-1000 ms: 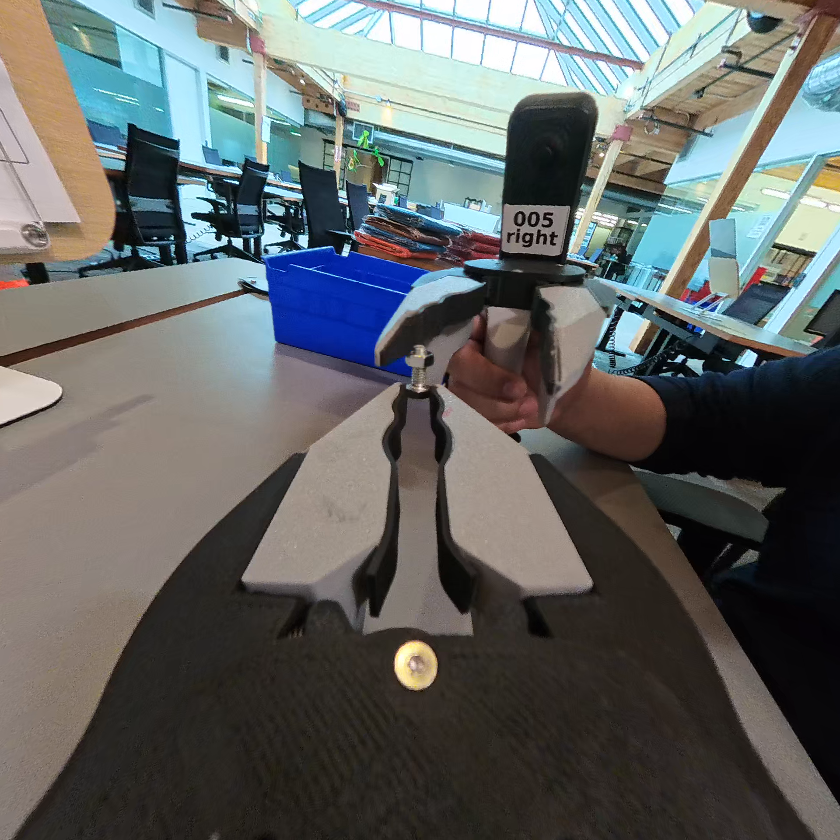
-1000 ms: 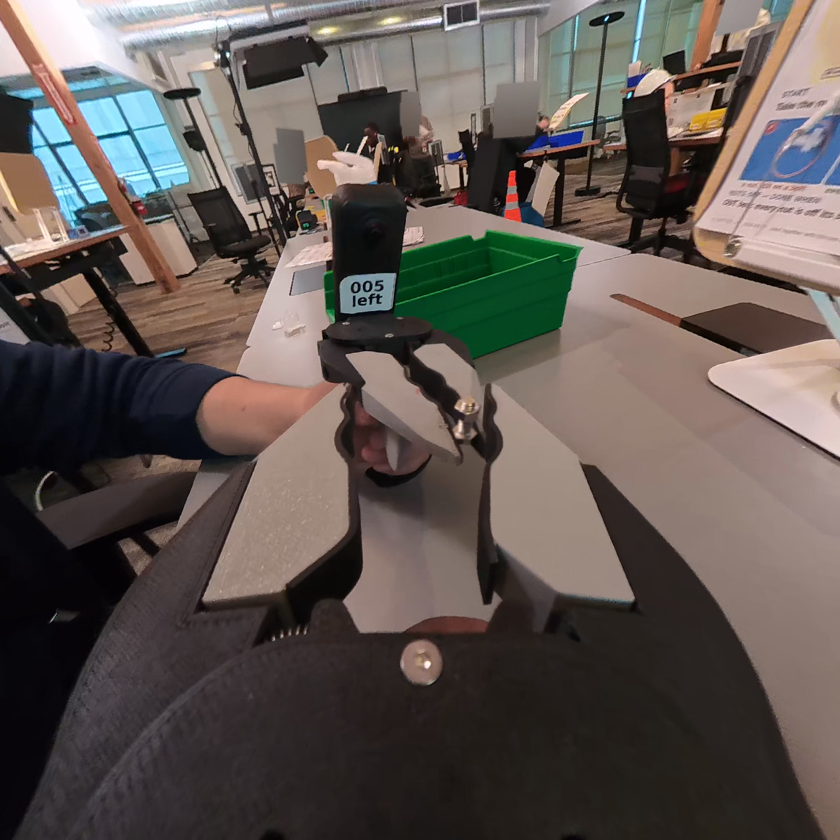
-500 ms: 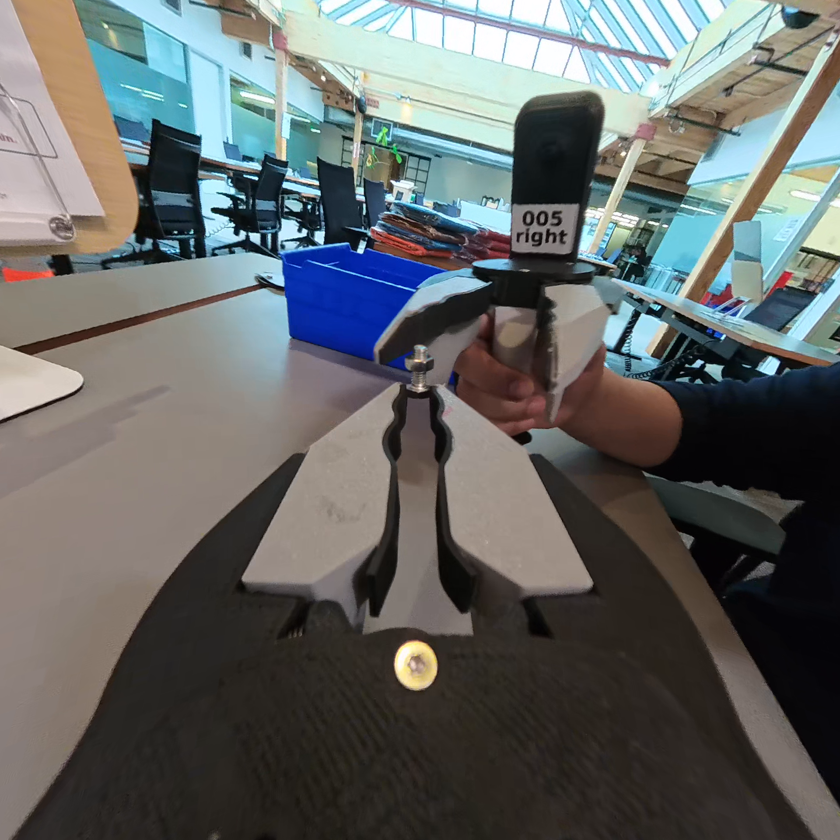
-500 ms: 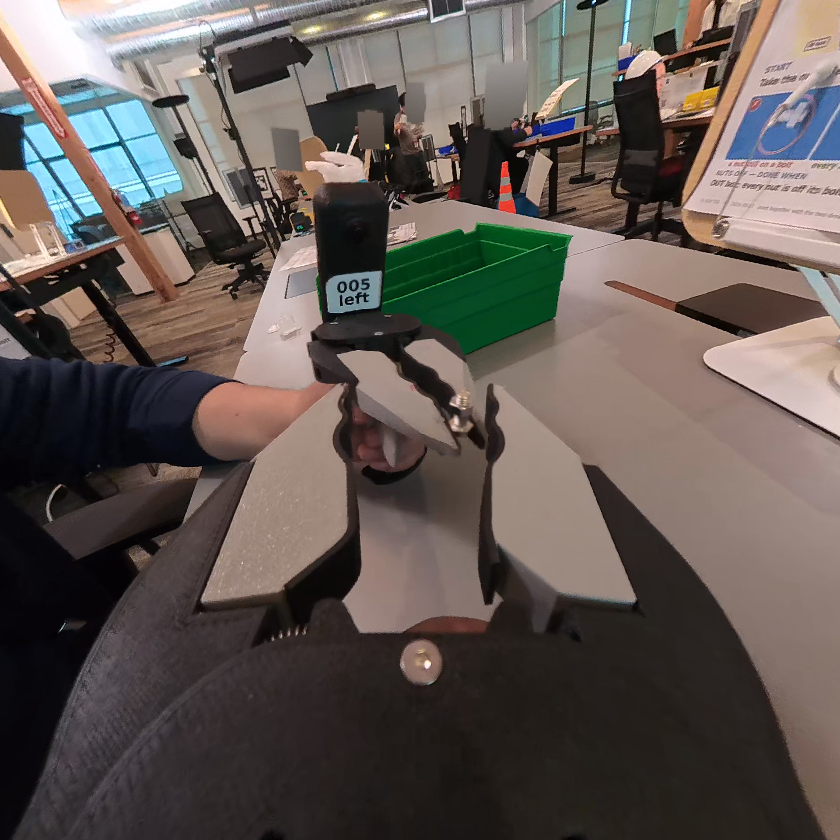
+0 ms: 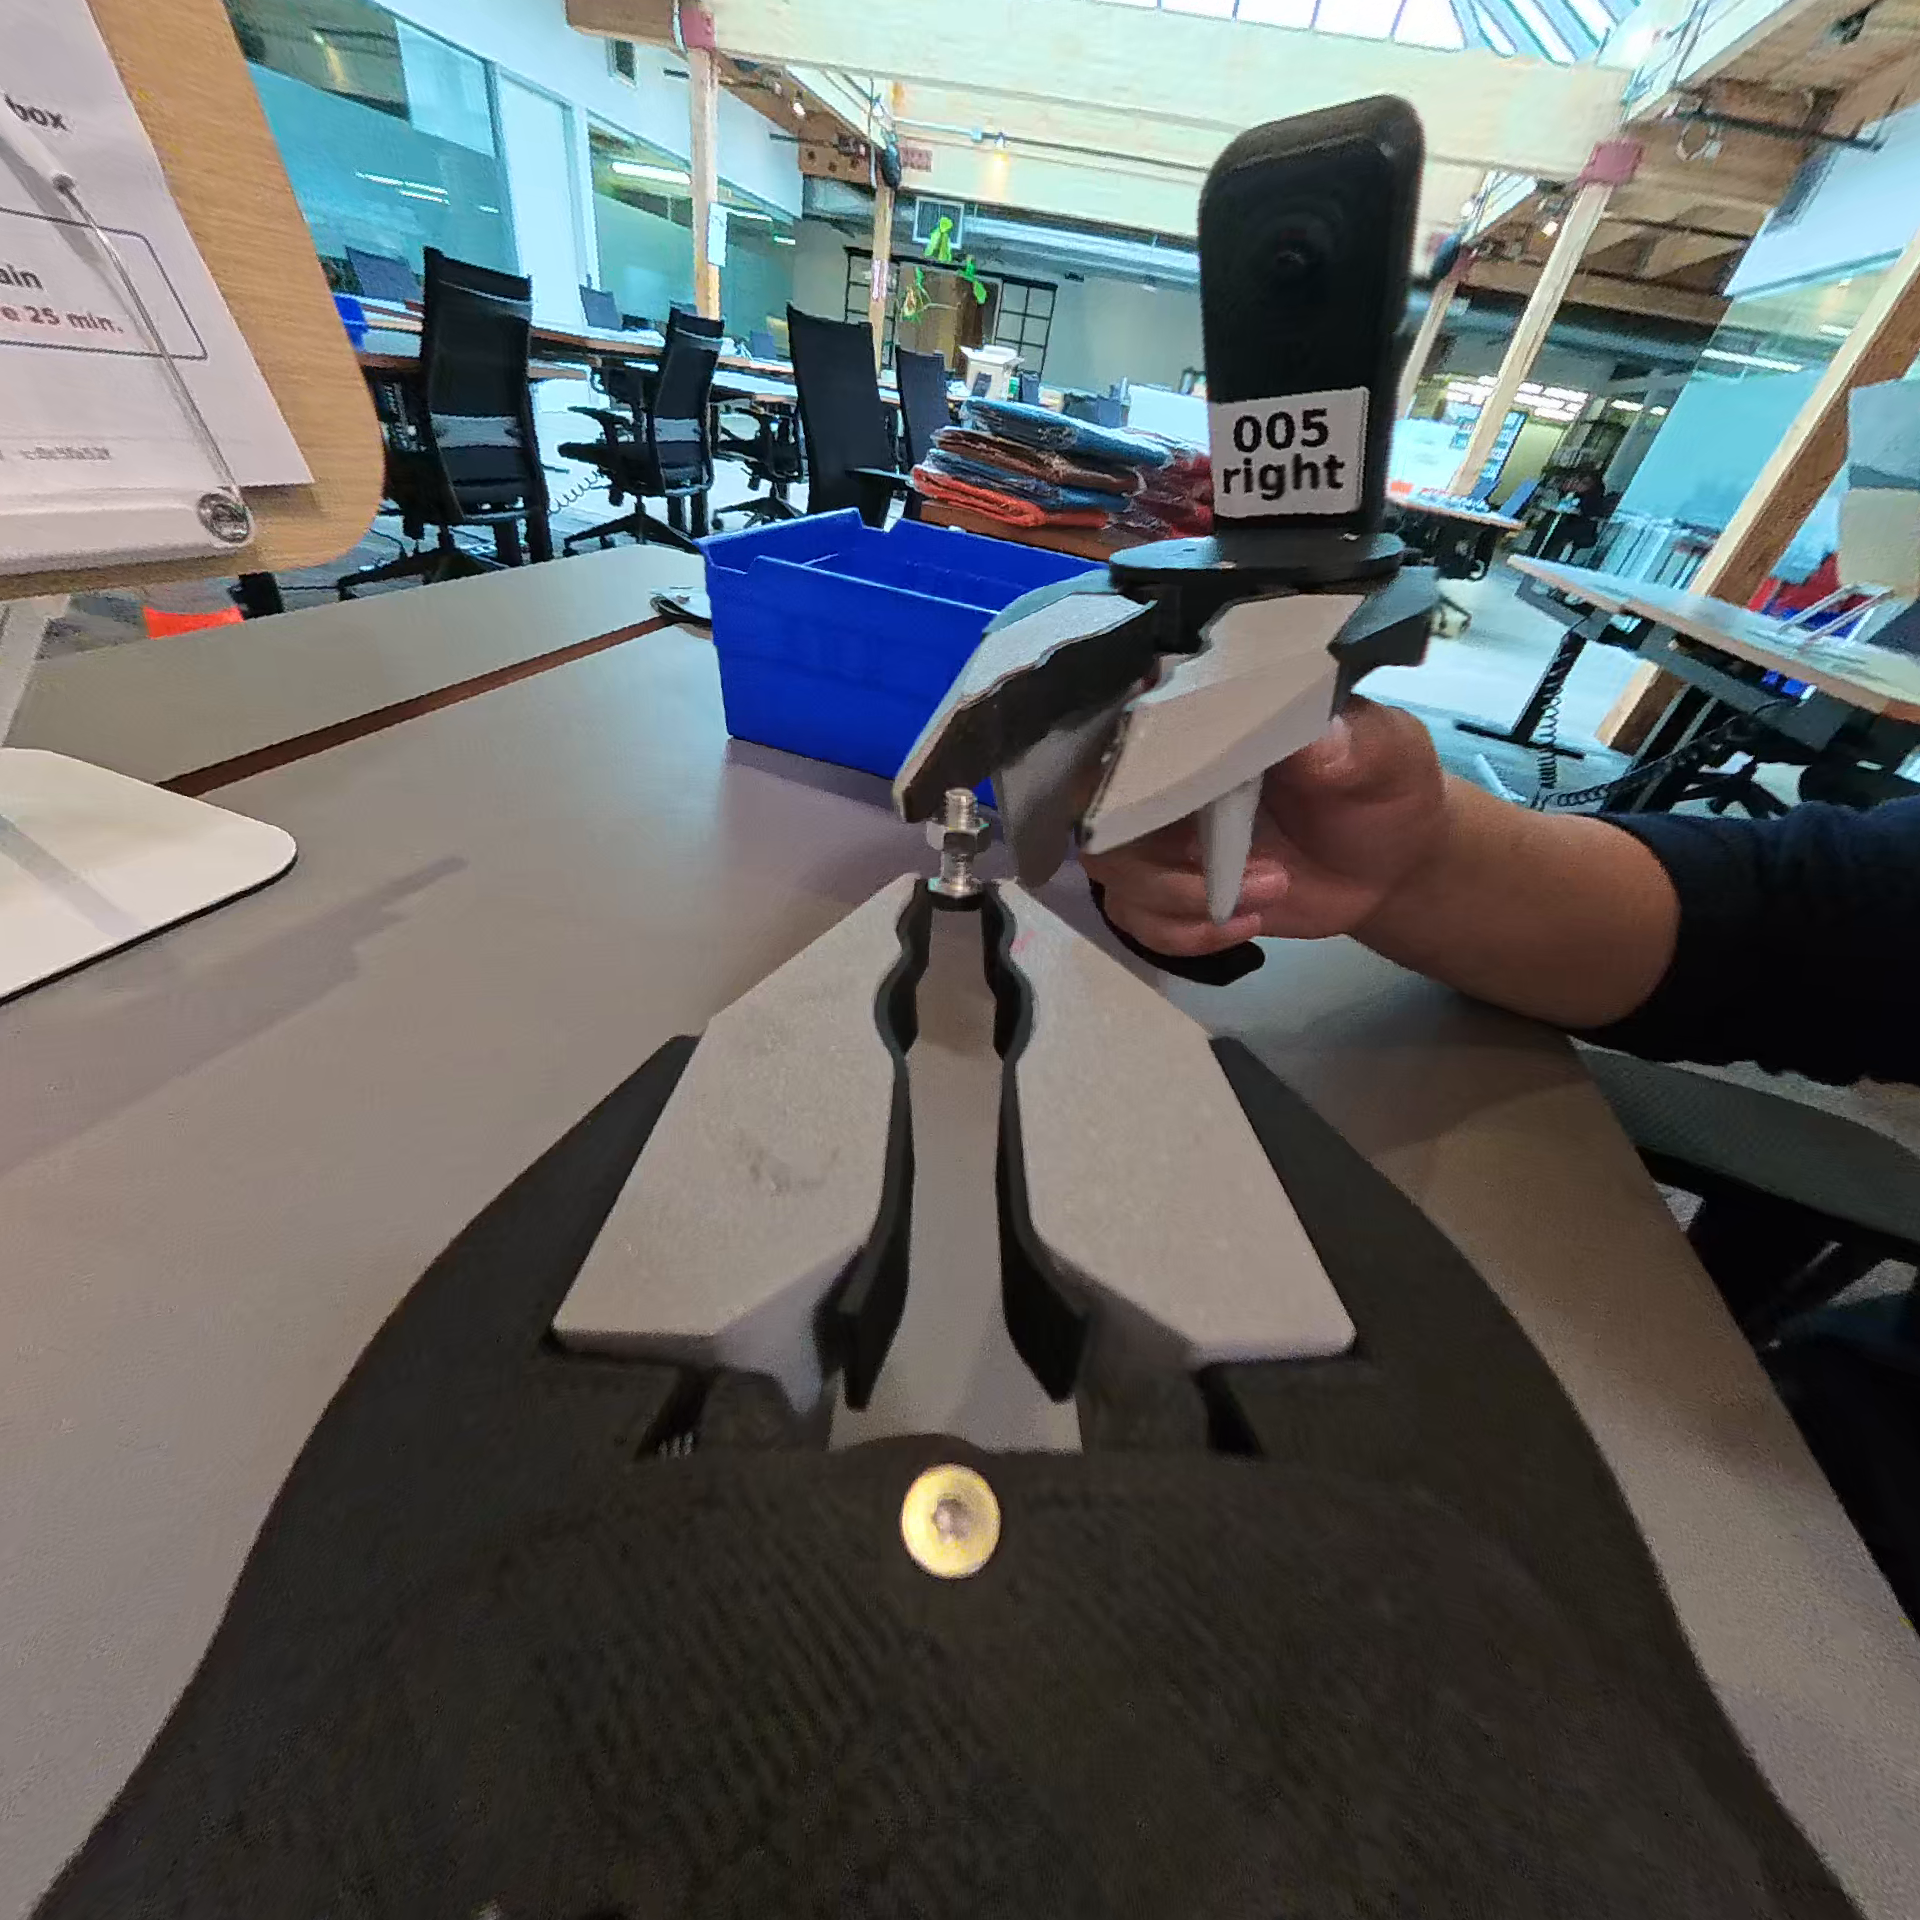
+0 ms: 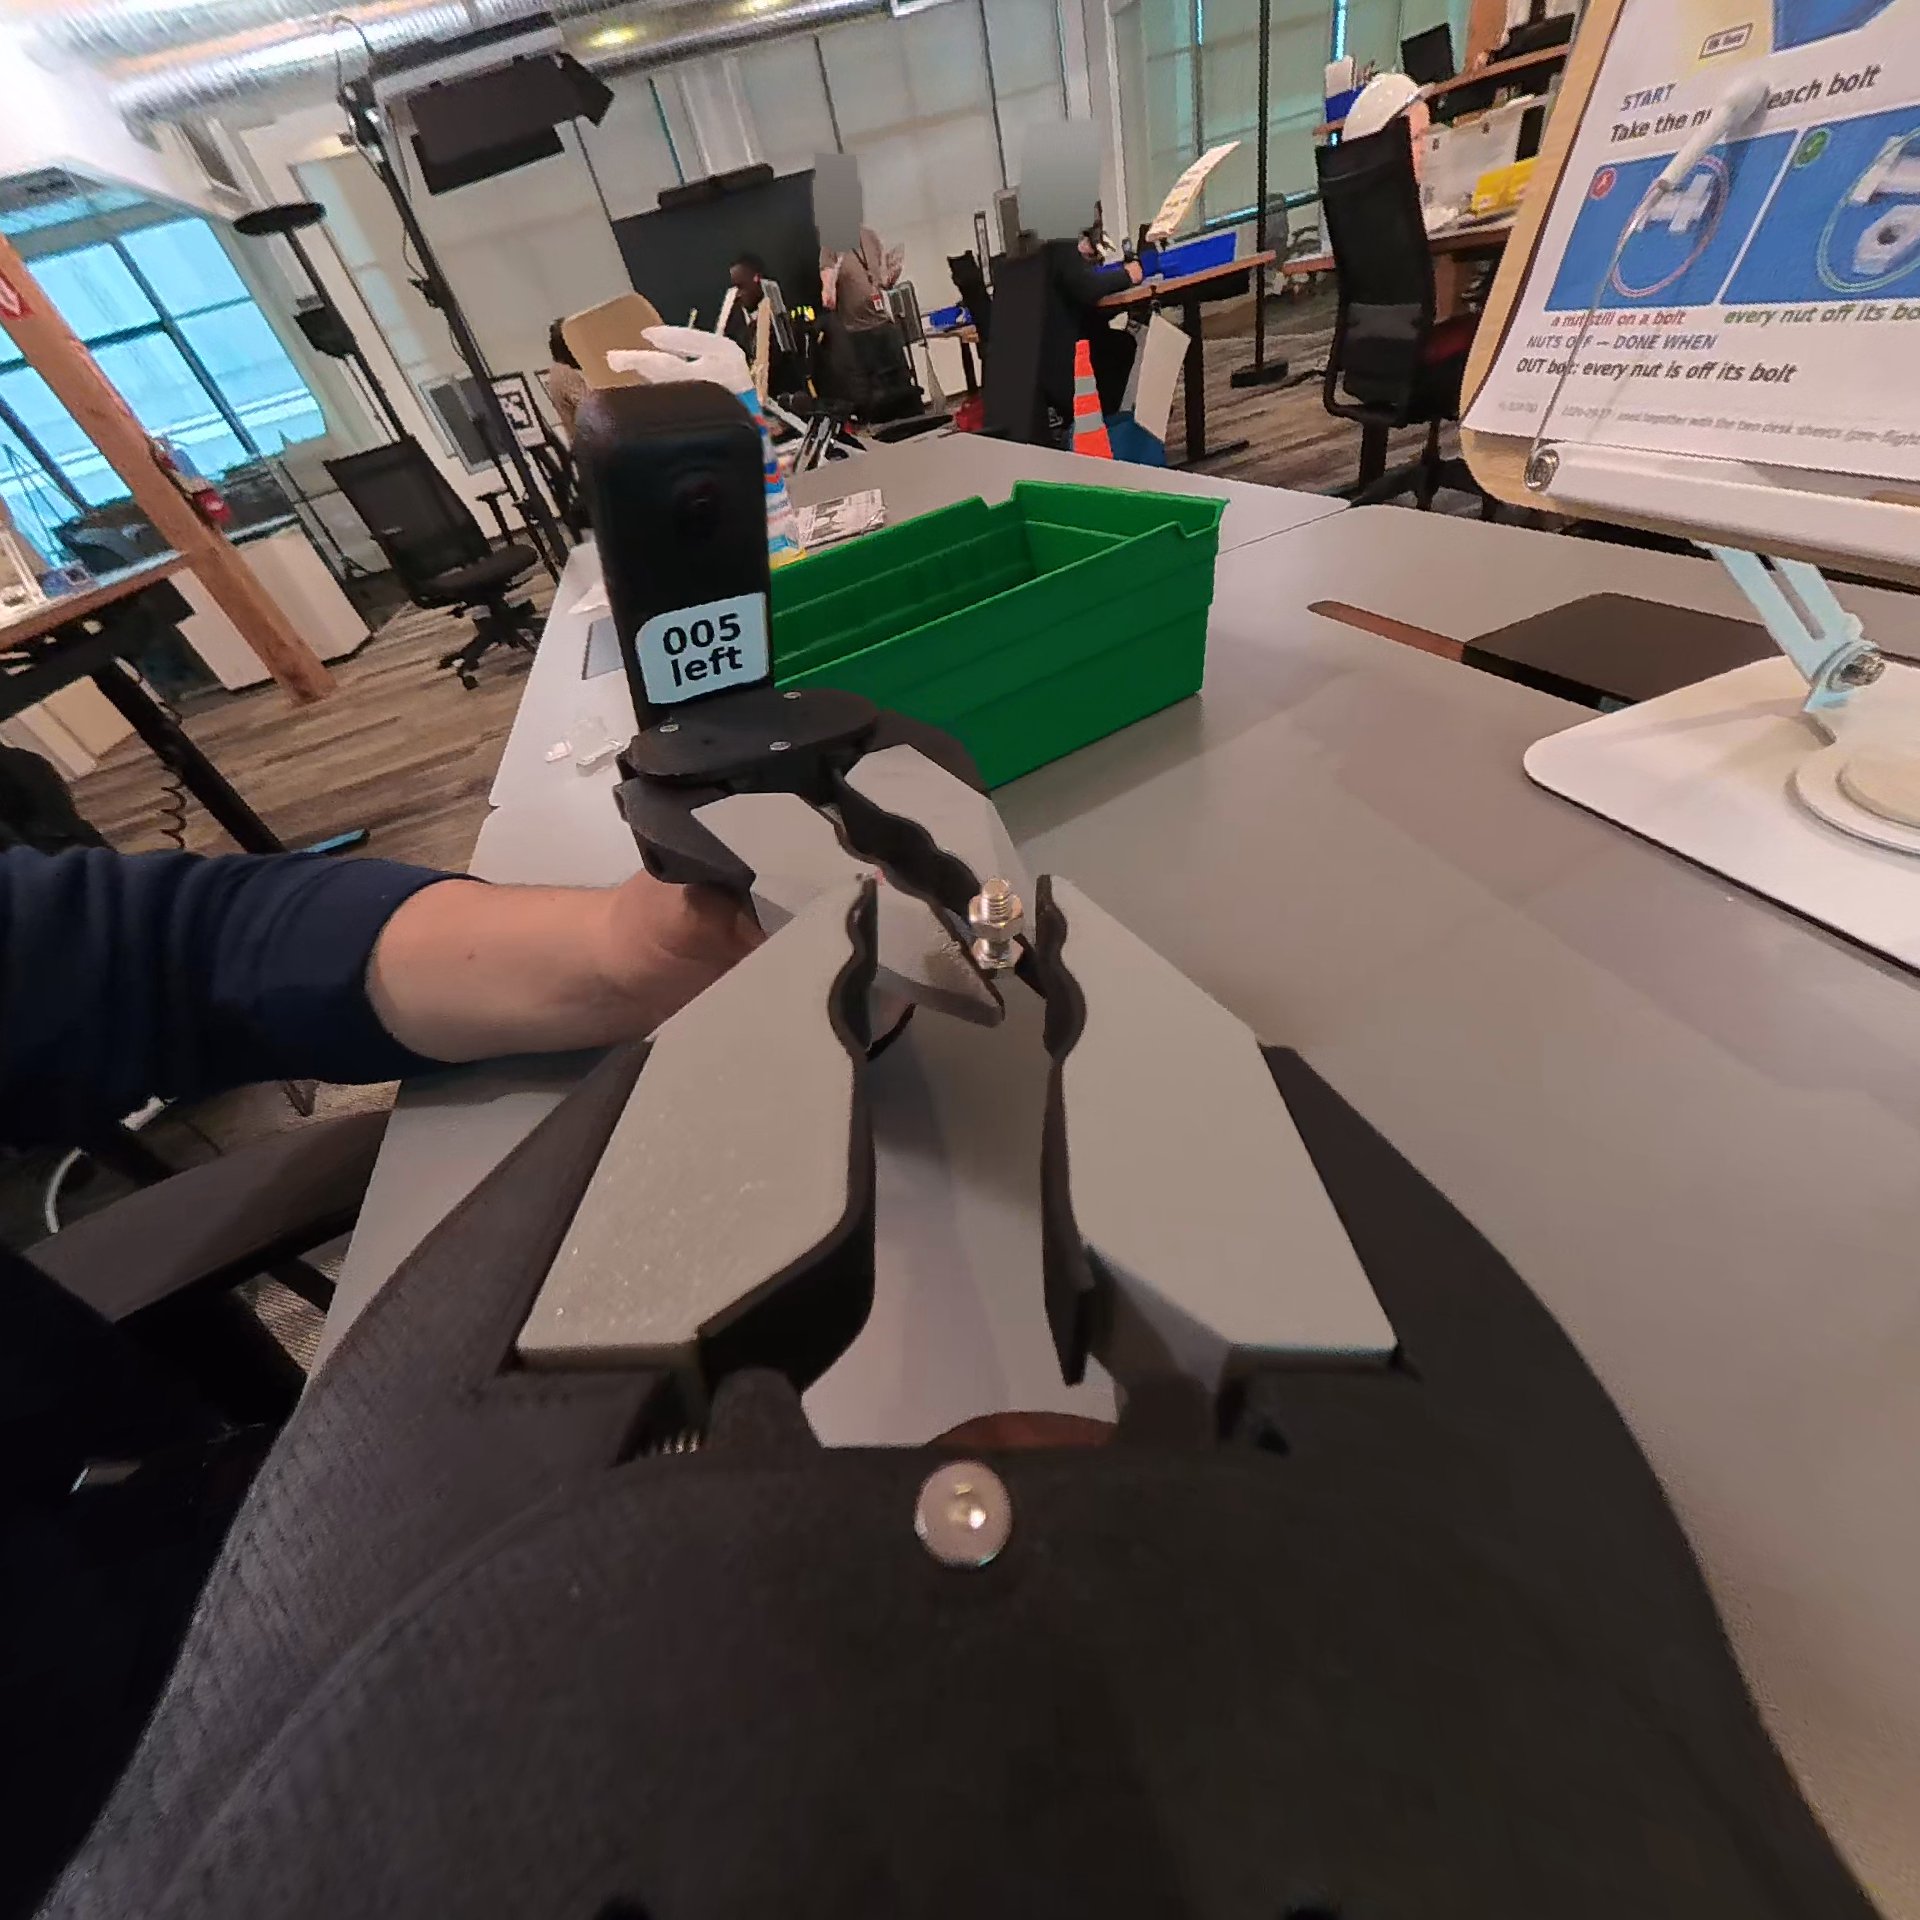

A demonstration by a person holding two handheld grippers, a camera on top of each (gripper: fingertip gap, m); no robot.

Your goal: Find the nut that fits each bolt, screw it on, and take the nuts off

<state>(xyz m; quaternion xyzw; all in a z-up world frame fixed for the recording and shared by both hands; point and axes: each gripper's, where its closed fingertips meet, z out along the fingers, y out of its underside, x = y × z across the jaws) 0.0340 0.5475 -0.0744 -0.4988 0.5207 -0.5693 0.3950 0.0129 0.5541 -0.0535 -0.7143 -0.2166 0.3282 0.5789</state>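
We see the left gripper [image 5: 954, 914], its two grey fingers with black wavy inner edges, pinched closed on the head end of a small silver bolt [image 5: 958, 868] that stands upright from the fingertips above the grey tabletop [image 5: 436, 935]. A silver hex nut [image 5: 959, 831] sits on the bolt's thread a little below its top, with bare thread showing above and below it. The right gripper [image 6: 954, 914] faces it with its fingers spread apart, gripping nothing; in the right wrist view the bolt and nut stand in the gap near the tip of its right-hand finger [image 6: 1143, 1091], and whether that finger touches the nut we cannot tell. Behind the right gripper a blue plastic bin [image 5: 831, 634] rests on the table; behind the left gripper there is a green plastic bin [image 6: 1018, 623]. A person's hand [image 5: 1299, 842] in a dark blue sleeve holds the right gripper's handle.
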